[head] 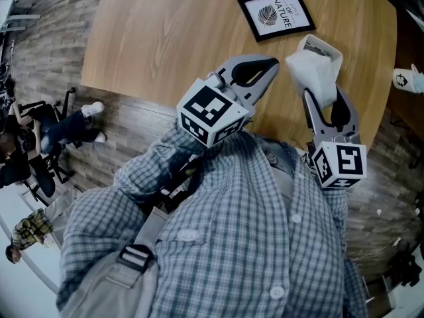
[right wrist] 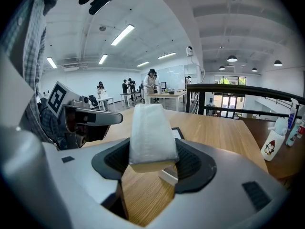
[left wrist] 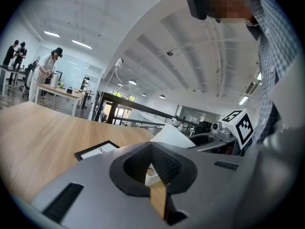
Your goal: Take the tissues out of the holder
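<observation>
My right gripper [head: 323, 97] [right wrist: 152, 152] is shut on a white pack of tissues [head: 310, 77] [right wrist: 150, 131], held up above the round wooden table [head: 165, 38]. Just behind and under the pack lies the white holder [head: 326, 48], whose edge shows between the jaws in the right gripper view [right wrist: 167, 175]. My left gripper [head: 273, 63] [left wrist: 151, 147] hovers just left of the pack, jaws shut with nothing between them. The tissue pack [left wrist: 171, 135] shows past it at the right in the left gripper view.
A black-framed print [head: 276, 14] [left wrist: 95, 150] lies flat on the table beyond the grippers. A small white bottle [head: 405, 79] [right wrist: 271, 148] stands on a darker surface at the right. The table's near edge runs under my arms. People stand at desks far off.
</observation>
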Action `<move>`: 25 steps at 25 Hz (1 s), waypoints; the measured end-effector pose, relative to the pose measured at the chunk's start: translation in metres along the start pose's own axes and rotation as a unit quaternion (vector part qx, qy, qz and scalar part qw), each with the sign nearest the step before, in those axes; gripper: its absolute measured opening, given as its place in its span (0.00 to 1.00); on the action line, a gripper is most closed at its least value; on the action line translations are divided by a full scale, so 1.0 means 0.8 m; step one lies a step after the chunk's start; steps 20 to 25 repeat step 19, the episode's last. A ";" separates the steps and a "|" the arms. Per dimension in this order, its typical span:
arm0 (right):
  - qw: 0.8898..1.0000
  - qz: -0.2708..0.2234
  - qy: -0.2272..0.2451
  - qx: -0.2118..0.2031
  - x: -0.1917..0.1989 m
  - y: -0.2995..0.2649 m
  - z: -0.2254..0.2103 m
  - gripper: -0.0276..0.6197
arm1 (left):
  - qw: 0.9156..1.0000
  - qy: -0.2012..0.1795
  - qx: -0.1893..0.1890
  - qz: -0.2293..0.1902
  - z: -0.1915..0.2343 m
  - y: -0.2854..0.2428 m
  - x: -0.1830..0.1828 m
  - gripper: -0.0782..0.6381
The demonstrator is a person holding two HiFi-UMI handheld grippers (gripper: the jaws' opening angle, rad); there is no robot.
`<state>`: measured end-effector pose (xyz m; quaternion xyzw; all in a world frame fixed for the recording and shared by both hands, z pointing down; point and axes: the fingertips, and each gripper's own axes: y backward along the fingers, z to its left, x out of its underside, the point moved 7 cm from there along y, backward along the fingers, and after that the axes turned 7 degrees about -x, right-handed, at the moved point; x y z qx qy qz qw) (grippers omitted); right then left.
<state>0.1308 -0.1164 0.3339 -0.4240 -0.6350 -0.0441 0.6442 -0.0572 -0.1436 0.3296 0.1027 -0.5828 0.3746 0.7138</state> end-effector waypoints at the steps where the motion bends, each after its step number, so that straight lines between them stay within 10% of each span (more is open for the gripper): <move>1: 1.000 0.000 0.000 0.000 0.000 0.000 0.000 0.47 | 1.000 0.000 0.000 0.000 0.000 0.000 0.000 0.11; 25: 0.999 -0.006 -0.016 0.047 0.000 0.013 -0.038 0.47 | 1.000 0.000 -0.002 0.003 -0.002 0.000 -0.001 0.11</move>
